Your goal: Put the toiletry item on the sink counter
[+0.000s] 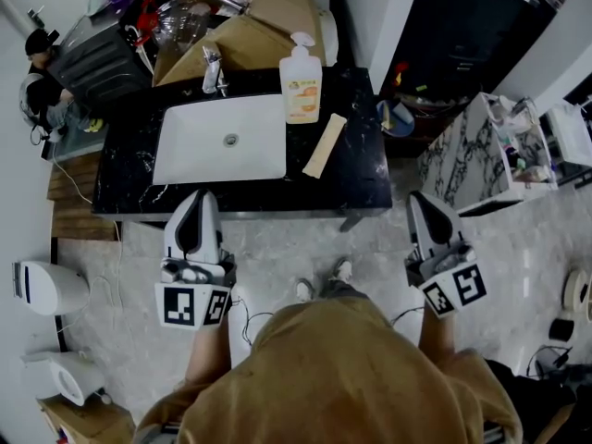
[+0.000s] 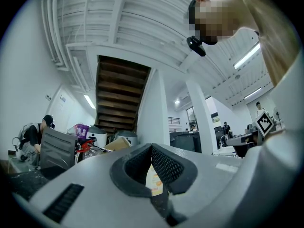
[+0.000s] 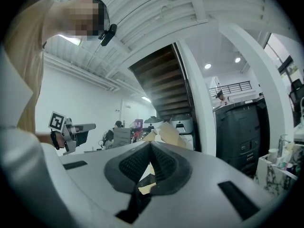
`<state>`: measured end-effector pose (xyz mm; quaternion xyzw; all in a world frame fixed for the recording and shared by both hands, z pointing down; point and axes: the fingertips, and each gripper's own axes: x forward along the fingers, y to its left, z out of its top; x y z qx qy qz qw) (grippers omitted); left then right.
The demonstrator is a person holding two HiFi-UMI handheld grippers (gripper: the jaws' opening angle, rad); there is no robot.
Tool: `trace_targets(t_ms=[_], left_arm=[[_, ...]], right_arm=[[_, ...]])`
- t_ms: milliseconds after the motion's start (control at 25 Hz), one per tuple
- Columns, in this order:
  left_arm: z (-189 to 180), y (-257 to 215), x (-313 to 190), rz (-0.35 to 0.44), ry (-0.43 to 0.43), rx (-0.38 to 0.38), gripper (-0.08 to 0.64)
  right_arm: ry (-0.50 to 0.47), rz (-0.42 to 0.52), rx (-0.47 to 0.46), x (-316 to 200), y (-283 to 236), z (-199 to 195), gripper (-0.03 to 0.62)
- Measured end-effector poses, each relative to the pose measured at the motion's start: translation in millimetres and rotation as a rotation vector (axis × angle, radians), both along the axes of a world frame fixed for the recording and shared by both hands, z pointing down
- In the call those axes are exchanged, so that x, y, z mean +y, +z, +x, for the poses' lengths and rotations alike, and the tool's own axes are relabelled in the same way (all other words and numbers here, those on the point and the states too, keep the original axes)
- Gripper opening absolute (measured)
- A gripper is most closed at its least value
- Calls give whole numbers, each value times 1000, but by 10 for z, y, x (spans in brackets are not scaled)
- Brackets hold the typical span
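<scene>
A white pump bottle with an orange label (image 1: 301, 83) stands upright on the black sink counter (image 1: 356, 178), just right of the white basin (image 1: 190, 155). A flat tan box (image 1: 325, 144) lies on the counter in front of the bottle. Both grippers hover in front of the counter's near edge, apart from these items. My left gripper (image 1: 199, 198) is shut and empty; in the left gripper view its jaws (image 2: 152, 149) meet, with the bottle (image 2: 155, 180) showing beyond them. My right gripper (image 1: 422, 200) is also shut with nothing held (image 3: 151, 147).
A faucet (image 1: 213, 70) and open cardboard boxes (image 1: 254, 21) sit behind the basin. A blue cup (image 1: 396, 117) is at the counter's right end, a marble-patterned organizer (image 1: 481, 151) further right. White kettles (image 1: 46, 287) stand on the floor at left. A person (image 1: 42, 77) crouches far left.
</scene>
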<state>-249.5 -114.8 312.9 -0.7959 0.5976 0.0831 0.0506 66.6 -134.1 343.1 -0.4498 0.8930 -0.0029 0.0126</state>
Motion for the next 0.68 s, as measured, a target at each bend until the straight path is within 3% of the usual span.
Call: trace_targets(t_ms=[680], left_arm=[[31, -196, -191, 13, -32, -17, 5]], right_arm=[[-57, 32, -22, -398, -182, -73, 2]])
